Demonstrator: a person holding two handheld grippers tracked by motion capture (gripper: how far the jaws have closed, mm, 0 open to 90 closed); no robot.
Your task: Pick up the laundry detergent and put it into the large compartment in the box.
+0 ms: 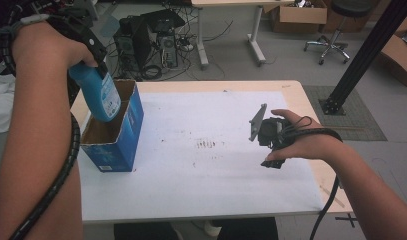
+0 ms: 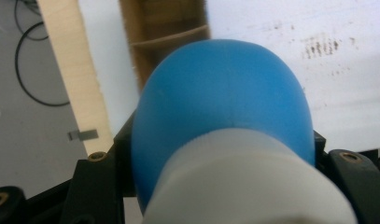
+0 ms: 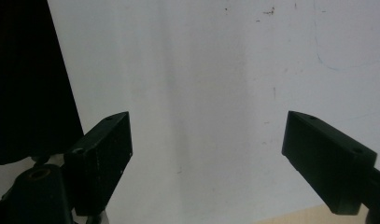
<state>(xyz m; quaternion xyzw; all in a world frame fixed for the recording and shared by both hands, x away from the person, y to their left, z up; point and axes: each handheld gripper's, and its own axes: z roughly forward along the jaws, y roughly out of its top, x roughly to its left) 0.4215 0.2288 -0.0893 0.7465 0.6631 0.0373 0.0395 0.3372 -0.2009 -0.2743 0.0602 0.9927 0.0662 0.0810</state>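
The left claw point(image 1: 93, 60) grips the blue bottle point(image 1: 101, 95) below its white cap point(image 2: 246, 186), holding it tilted over the open blue carton point(image 1: 113, 132) at the desk's point(image 1: 291, 95) 9 o'clock edge. Lower the base first, square with the carton mouth, clear of the walls; release only once it is seated. The right claw point(image 1: 271, 142) hangs wide and empty at 3 o'clock; keep it clear.

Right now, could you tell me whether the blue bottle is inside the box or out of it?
Partly in: the blue bottle, held tilted by the left gripper, has its bottom end below the box rim.
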